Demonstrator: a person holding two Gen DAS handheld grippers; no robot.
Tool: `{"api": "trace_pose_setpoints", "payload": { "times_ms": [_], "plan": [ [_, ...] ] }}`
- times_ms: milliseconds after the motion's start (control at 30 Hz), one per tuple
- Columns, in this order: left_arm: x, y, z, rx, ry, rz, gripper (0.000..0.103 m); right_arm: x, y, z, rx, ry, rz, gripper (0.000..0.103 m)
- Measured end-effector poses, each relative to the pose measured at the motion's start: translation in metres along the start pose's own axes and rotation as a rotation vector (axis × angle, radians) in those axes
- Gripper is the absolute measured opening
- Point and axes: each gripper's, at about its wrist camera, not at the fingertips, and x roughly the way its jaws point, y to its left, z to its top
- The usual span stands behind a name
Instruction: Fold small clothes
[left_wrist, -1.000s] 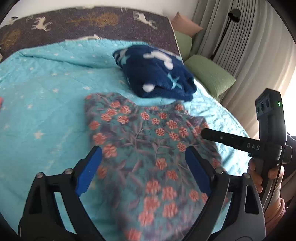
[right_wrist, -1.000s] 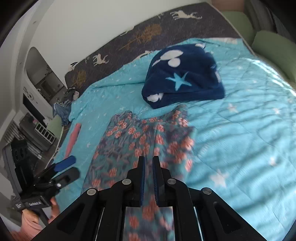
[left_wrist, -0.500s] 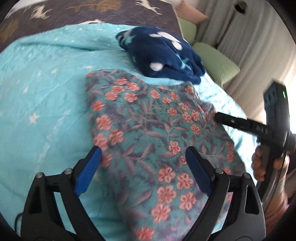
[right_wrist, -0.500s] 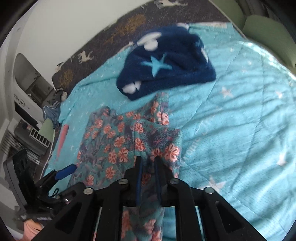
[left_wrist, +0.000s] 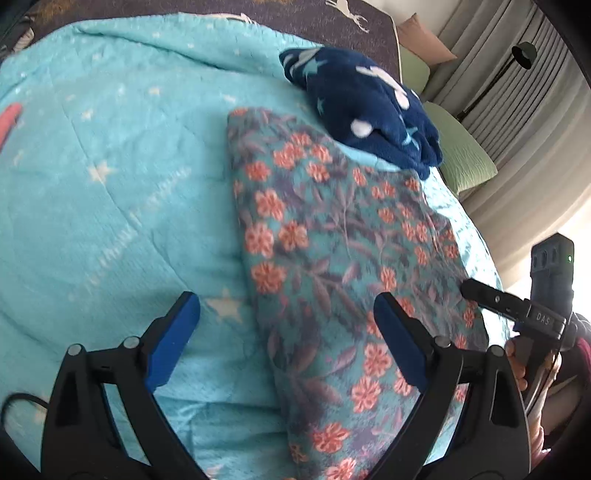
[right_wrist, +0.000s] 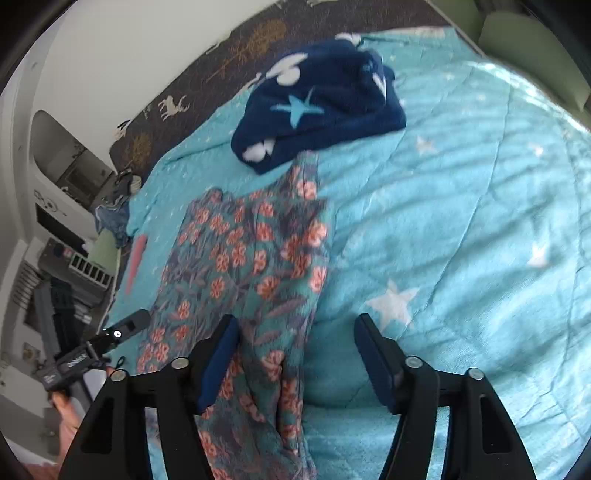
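1. Bed (left_wrist: 110, 206) covered by a turquoise star-print quilt; dark deer-print cover at its head, green cushions (left_wrist: 461, 155) and grey curtains (left_wrist: 524, 122) on one side.
2. Floral garment (left_wrist: 332, 258) lies flat mid-quilt, long axis running from the near edge toward the folded navy star blanket (right_wrist: 317, 107), far end touching it.
3. Left hand-held gripper (left_wrist: 286, 325): jaws wide, nothing clamped.
4. Right hand-held gripper (right_wrist: 297, 350): jaws have just been opening, garment edge lies loose between them.

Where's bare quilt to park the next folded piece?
Right of the floral garment, the quilt lies bare out to the green cushions. Left of it there is another open stretch, up to the pink item. Crowded where the navy fleece meets the garment's top.
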Motion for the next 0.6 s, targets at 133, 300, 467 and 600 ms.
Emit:
{"api": "trace_pose_setpoints", "payload": {
  "times_ms": [133, 300, 467, 600],
  "plan": [
    [0.002, -0.007, -0.001, 0.039, 0.015, -0.053, 0.099, 0.003, 0.004, 0.001, -0.021, 0.012, 0.022, 0.079],
    [0.01, -0.009, 0.0, 0.041, 0.033, -0.091, 0.099, 0.01, 0.009, 0.003, -0.039, 0.017, 0.022, 0.083],
    [0.015, -0.009, 0.003, 0.029, 0.035, -0.108, 0.102, 0.015, 0.018, 0.005, -0.055, 0.015, -0.007, 0.083],
    [0.02, -0.014, 0.001, 0.1, 0.058, -0.088, 0.102, 0.017, 0.024, 0.003, -0.079, 0.012, -0.029, 0.083]
  ]
}}
